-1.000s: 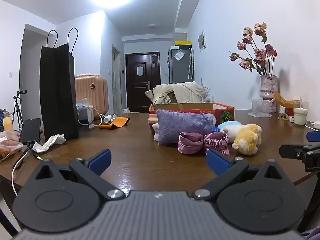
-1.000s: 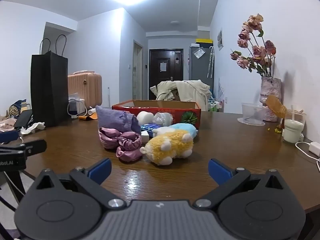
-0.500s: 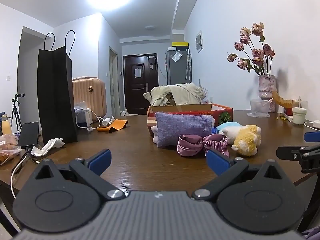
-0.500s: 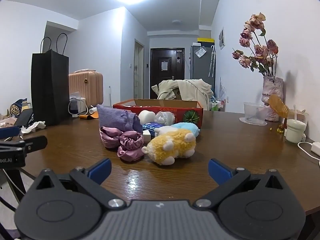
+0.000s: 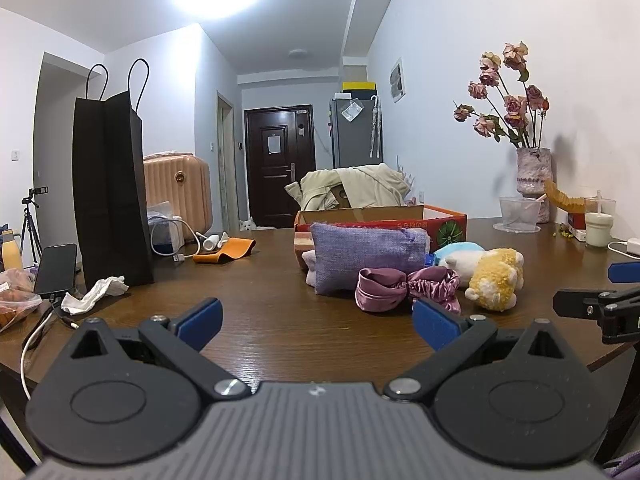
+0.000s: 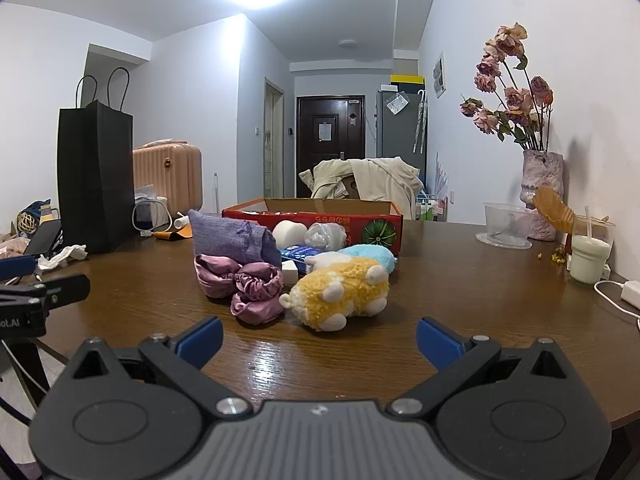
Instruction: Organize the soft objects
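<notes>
Right gripper (image 6: 318, 338): jaws spread wide, nothing between them, low centre of the right wrist frame, short of the pile. Left gripper (image 5: 316, 320): likewise apart and empty, bottom centre of its own frame.

Nearest the right gripper, just above centre, lies the yellow plush toy (image 6: 340, 294) on its side on the wooden table (image 6: 460, 300). It looks light and squashy; a pinch across its plump middle should hold. Touching it at left, the pink satin scrunchies (image 6: 244, 286) look slippery and limp; best taken by the bunched folds. Behind these stands the purple fabric pouch (image 6: 232, 238), soft, coarse weave, easy to grip at an edge. Further back, mid-frame, sits the open red cardboard box (image 6: 376, 226), the probable destination.
</notes>
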`<state>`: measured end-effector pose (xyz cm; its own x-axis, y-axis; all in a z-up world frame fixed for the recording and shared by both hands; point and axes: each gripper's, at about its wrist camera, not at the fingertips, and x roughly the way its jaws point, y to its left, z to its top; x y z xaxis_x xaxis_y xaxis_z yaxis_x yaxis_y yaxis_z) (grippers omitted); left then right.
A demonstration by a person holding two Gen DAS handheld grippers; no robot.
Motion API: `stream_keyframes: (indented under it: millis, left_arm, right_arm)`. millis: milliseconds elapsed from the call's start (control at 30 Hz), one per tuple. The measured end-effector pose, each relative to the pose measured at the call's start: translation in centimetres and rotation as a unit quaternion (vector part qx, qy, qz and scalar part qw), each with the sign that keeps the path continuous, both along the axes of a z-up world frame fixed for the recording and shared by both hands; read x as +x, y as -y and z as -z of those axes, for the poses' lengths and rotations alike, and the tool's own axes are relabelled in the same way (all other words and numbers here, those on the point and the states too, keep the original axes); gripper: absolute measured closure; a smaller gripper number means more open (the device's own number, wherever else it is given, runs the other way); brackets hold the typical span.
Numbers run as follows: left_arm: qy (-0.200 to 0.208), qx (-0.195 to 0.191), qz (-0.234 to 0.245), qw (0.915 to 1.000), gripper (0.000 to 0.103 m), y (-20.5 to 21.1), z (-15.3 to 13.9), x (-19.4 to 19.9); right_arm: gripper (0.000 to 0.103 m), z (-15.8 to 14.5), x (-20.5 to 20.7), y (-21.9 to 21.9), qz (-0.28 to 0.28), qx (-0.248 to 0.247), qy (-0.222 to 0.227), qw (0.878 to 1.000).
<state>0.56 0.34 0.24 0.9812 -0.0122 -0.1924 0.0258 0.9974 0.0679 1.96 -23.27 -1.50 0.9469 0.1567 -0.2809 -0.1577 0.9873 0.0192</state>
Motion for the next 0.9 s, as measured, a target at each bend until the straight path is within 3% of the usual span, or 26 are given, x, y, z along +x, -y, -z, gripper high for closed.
stream_keyframes:
  millis: [900]
  left_arm:
    - [-0.009,0.0,0.005,0.9999,0.0,0.09,-0.43,0.65]
  right_arm:
    - [0.0,-0.53,0.03,0.05,-0.002,0.005,0.007,1.0]
